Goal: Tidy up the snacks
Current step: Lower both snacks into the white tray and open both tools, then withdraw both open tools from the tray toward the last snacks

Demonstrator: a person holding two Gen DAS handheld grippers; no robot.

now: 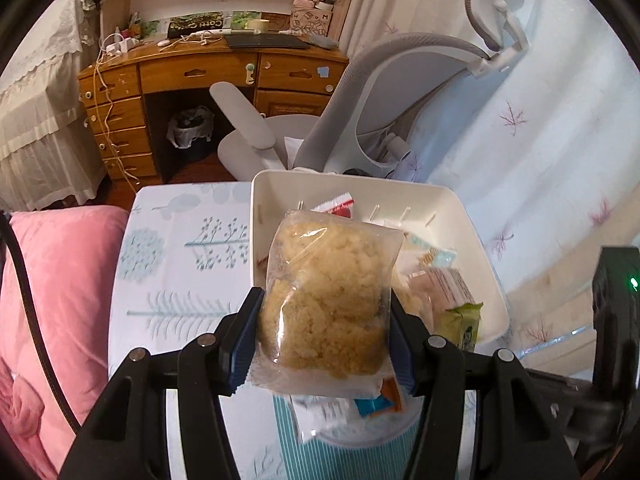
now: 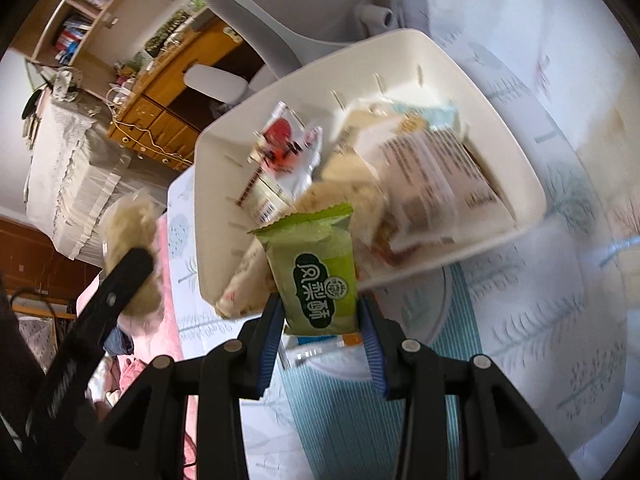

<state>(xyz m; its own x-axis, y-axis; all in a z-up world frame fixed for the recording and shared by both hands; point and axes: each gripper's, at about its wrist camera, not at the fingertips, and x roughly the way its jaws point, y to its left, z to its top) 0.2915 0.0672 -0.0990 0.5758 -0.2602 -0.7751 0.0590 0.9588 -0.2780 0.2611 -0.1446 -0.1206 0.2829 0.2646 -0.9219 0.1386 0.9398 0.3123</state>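
My left gripper (image 1: 324, 332) is shut on a clear packet of golden crumbly cake (image 1: 328, 292), held up in front of the white bin (image 1: 256, 200). My right gripper (image 2: 320, 312) is shut on a green snack packet (image 2: 320, 276) with dark lettering, near the white bin's (image 2: 208, 168) front rim. The bin holds several packets, among them a red-and-white one (image 2: 284, 140) and a large pale printed one (image 2: 424, 172). In the right wrist view the left gripper's finger (image 2: 120, 280) and its cake packet (image 2: 128, 232) show at the left. The green packet (image 1: 462, 324) also shows in the left wrist view.
The bin stands on a cloth with pale blue tree prints (image 1: 180, 264). A pink cushion (image 1: 60, 300) lies to the left. Behind the bin are a grey-white office chair (image 1: 360, 100) and a wooden desk (image 1: 200, 76). More packets (image 1: 360, 404) lie below my left gripper.
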